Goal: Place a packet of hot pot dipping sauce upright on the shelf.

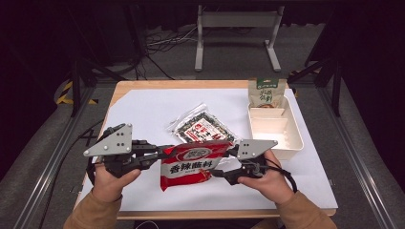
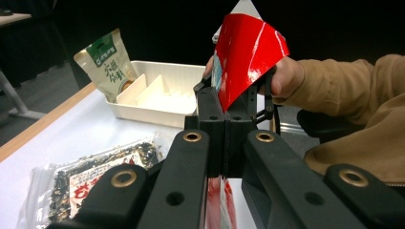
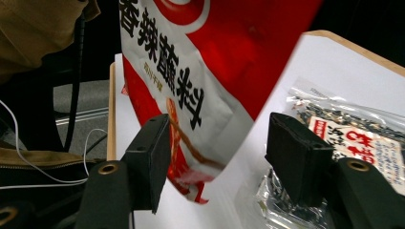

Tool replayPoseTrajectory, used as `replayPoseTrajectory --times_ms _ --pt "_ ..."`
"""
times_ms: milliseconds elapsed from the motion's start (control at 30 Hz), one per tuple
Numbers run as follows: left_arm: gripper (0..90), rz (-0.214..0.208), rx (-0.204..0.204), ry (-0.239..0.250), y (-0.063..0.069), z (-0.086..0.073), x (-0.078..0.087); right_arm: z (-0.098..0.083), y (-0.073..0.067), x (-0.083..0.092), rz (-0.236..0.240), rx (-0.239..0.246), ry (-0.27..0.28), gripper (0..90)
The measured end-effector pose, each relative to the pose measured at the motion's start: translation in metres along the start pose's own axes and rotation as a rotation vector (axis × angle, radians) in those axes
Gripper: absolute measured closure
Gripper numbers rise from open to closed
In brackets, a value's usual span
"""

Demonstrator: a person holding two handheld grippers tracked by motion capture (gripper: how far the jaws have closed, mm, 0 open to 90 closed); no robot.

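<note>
Left gripper [image 1: 160,155], lower left of the high view, clamped on the red sauce packet's [image 1: 191,164] edge to hold it up at lower centre; right gripper [image 1: 227,164], jaws apart around its other edge, positioned to take it.

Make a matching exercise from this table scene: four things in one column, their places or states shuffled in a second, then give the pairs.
1. red packet
2. green pouch
3. clear seaweed bag
4. right gripper

a. leaning in the white tray
b. jaws open
c. flat on the white sheet
d. clamped by the left gripper

Pairs: 1-d, 2-a, 3-c, 4-b
</note>
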State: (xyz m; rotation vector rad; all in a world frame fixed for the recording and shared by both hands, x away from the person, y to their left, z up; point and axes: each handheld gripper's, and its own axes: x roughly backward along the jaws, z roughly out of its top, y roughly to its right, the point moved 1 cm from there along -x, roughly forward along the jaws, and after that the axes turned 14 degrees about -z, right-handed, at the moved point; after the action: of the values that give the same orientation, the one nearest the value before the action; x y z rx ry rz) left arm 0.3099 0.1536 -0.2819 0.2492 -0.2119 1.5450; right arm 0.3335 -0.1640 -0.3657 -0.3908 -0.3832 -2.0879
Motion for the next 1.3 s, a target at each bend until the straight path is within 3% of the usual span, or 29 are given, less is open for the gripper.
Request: replayPoseTrajectory --times_ms 433,567,667,833,1033,1167,1300 --pt "89.2 -0.011 -0.016 0.027 0.001 -0.002 -0.006 -0.008 -0.007 -0.019 0.051 -0.025 0.036 44.6" --pt "89.2 -0.014 -0.016 0.041 0.0 -0.003 -0.006 -0.009 -0.008 -0.022 0.078 -0.043 0.072 46.1" --pt "89.2 -0.017 -0.015 0.044 -0.001 -0.003 -0.005 -0.01 -0.008 -0.023 0.089 -0.038 0.077 51.0" --pt "89.2 -0.017 -0.017 0.048 -0.001 -0.004 -0.004 -0.011 -0.007 -0.019 0.13 -0.023 0.037 80.9" --pt "89.1 -0.018 -0.006 0.051 -0.004 -0.006 -0.004 -0.009 -0.006 -0.015 0.164 -0.009 0.021 85.2" --pt "88.7 -0.042 0.018 0.058 -0.007 -0.008 -0.004 -0.008 -0.004 -0.012 0.183 -0.013 0.005 86.3" --pt "88.1 -0.047 0.037 0.06 -0.012 -0.012 -0.004 -0.007 -0.001 -0.008 0.182 -0.016 -0.011 86.8"
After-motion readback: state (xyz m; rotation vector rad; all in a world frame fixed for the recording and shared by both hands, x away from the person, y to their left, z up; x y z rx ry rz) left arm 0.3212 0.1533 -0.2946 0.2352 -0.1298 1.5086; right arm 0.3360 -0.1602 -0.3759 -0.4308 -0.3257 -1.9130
